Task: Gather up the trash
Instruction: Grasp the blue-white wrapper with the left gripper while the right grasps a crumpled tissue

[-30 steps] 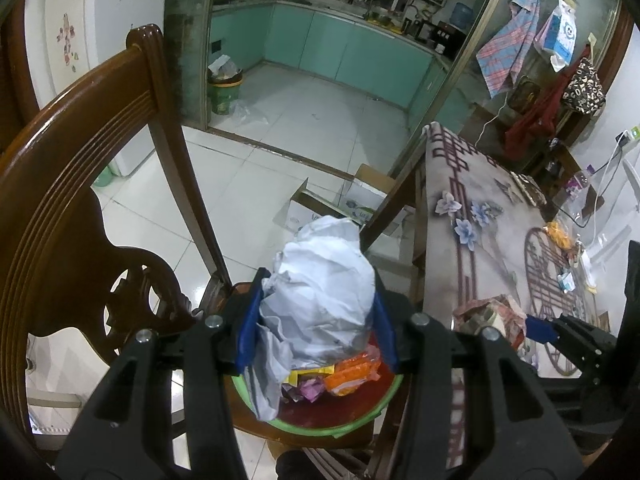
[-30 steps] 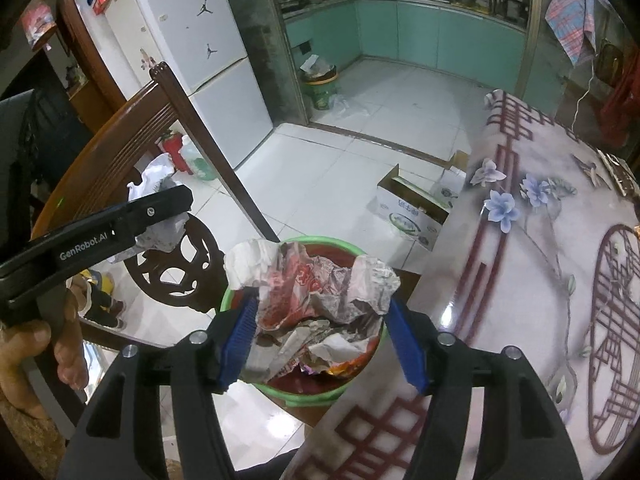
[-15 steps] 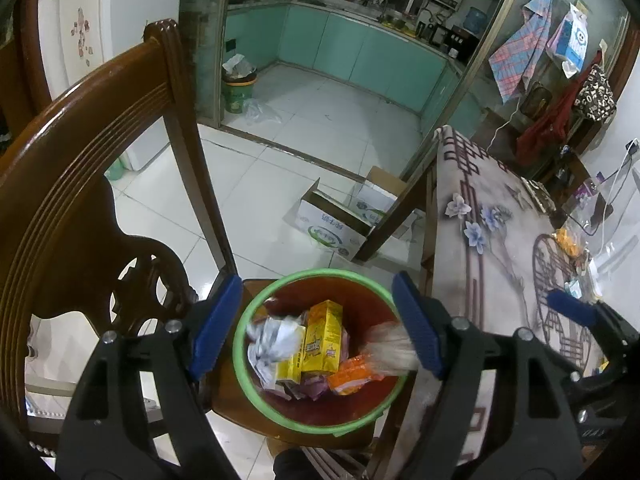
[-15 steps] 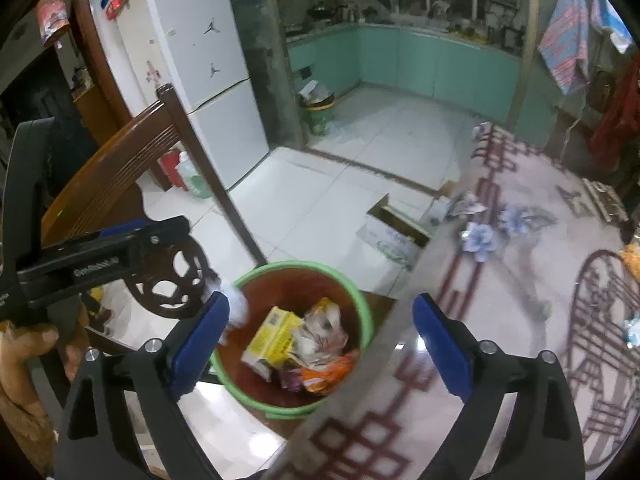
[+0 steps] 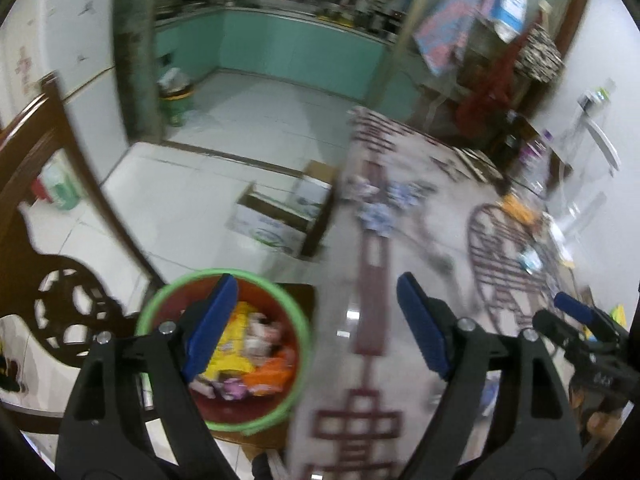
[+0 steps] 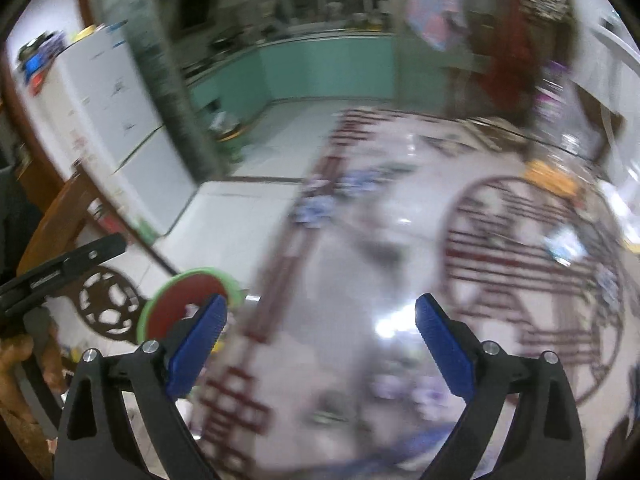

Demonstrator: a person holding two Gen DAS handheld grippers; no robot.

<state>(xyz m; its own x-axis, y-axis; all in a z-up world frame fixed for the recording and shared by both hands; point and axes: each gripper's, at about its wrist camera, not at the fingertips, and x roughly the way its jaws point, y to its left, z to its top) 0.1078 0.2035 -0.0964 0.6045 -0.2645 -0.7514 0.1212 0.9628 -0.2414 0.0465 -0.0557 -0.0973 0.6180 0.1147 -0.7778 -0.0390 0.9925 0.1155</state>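
A red bin with a green rim (image 5: 298, 344) stands on a wooden chair seat beside the table and holds crumpled paper, a yellow carton and orange wrappers (image 5: 240, 344). My left gripper (image 5: 316, 324) is open and empty, over the bin's right edge and the table edge. My right gripper (image 6: 320, 336) is open and empty above the patterned table (image 6: 360, 280); the bin (image 6: 188, 292) shows at its lower left. Small bits of trash lie far right on the table (image 5: 520, 208), blurred. The right gripper also shows in the left wrist view (image 5: 580, 320).
A carved wooden chair back (image 5: 40, 240) stands at the left. An open cardboard box (image 5: 280, 220) lies on the tiled floor beyond the bin. A white fridge (image 6: 116, 120) and a green kitchen bin (image 5: 176, 100) stand farther off. Both views are motion-blurred.
Both grippers opened and let their crumpled trash fall into the bin. Both have since swung right, away from the bin and over the table.
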